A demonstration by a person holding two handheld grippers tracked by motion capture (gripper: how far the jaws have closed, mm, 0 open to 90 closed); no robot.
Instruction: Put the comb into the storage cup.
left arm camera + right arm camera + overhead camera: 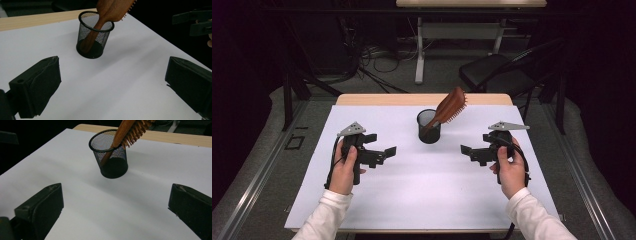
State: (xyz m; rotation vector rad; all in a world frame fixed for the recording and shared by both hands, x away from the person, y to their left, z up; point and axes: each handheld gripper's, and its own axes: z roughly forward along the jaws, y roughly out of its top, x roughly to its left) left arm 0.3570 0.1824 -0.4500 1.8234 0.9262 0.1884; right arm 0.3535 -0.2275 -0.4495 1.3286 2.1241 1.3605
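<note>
Fingers of the left gripper (382, 150) and right gripper (468, 150) spread wide, grasping nothing; between them the wooden hairbrush (451, 106) stands handle-down, leaning, in the black mesh cup (429, 131).

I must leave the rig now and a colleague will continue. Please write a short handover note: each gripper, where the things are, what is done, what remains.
Left gripper: open, holding nothing, over the white sheet to the left of the cup.
Right gripper: open, holding nothing, to the right of the cup.
Mesh cup: upright near the far middle of the sheet.
Hairbrush: handle down inside the cup, head leaning out over the rim toward the right gripper's side, bristles facing that side.
Done: the brush sits in the cup.
Left: probably nothing, unless the brush should come out again; neither gripper touches it.
</note>
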